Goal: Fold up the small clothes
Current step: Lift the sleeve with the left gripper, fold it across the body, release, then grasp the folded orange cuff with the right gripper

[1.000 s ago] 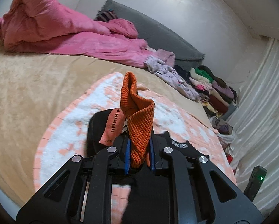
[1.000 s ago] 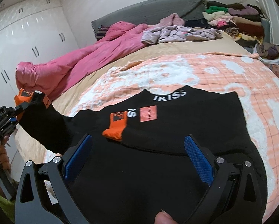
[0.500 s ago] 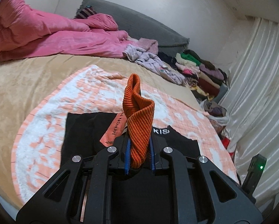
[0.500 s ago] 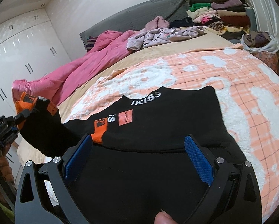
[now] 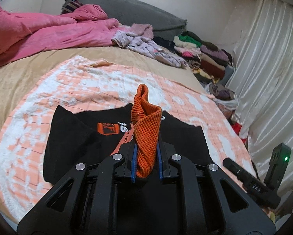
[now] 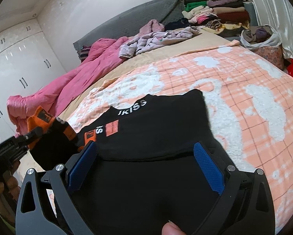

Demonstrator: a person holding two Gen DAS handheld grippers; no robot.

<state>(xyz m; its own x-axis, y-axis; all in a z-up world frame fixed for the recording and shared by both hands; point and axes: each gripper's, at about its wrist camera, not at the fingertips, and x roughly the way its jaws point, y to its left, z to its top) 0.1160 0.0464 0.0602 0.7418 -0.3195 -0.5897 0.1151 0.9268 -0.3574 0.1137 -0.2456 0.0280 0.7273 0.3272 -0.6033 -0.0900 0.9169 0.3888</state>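
Compared with a second ago, left gripper (image 5: 146,163) is carrying the orange cuff (image 5: 146,129), clenched, further over the black sweater (image 6: 156,133). Right gripper (image 6: 144,166) is hovering released above it. This sweater is lying on the peach blanket (image 6: 244,101); pink duvet (image 5: 48,33) at ten o'clock, curtain (image 5: 269,68) at two o'clock.

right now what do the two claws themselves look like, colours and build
Both match. The left claw is a matte black plastic frame of cut-out struts with round silver screw heads and thin blue pads inside its fingers. The right claw has the same black frame and silver screws, with broader textured blue pads. No cables or sleeves are visible.
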